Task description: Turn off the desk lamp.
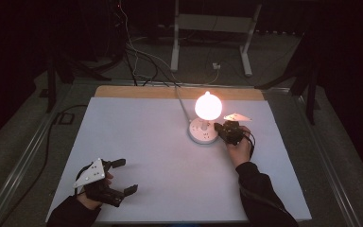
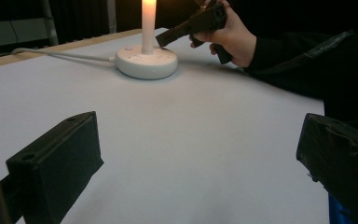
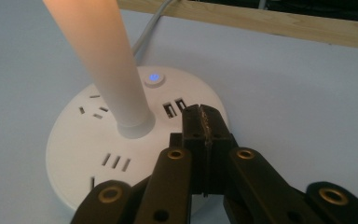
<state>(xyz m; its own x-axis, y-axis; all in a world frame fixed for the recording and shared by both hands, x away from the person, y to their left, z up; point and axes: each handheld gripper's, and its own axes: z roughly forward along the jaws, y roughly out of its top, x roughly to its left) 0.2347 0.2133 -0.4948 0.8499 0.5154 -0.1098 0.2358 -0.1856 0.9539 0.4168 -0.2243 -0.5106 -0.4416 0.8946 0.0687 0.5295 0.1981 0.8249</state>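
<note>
From the high view I see the round white plastic socket base (image 1: 202,131) sitting on the white table sheet (image 1: 137,142) toward its far side, with the glowing round bulb lamp (image 1: 208,106) standing upright out of its middle. My right gripper (image 1: 220,130) comes in from the near right of that base, its tips at the base's rim. My left gripper (image 1: 125,176) rests well apart from the base, toward the sheet's near left corner, jaws spread with nothing between them. In the left gripper view, its two black pads (image 2: 58,161) stand wide apart over bare sheet, and the base (image 2: 146,61) lies far ahead with its white cord (image 2: 60,54) trailing off to one side; the right gripper's (image 2: 161,43) closed tips reach the base's top edge. In the right gripper view, the right gripper (image 3: 204,122) has its jaws pressed together, empty, their tips over the base (image 3: 74,154) just beside the USB ports (image 3: 176,107), with the lit blue button (image 3: 154,78) beyond and the lamp's white stem (image 3: 105,60) just beside them.
</note>
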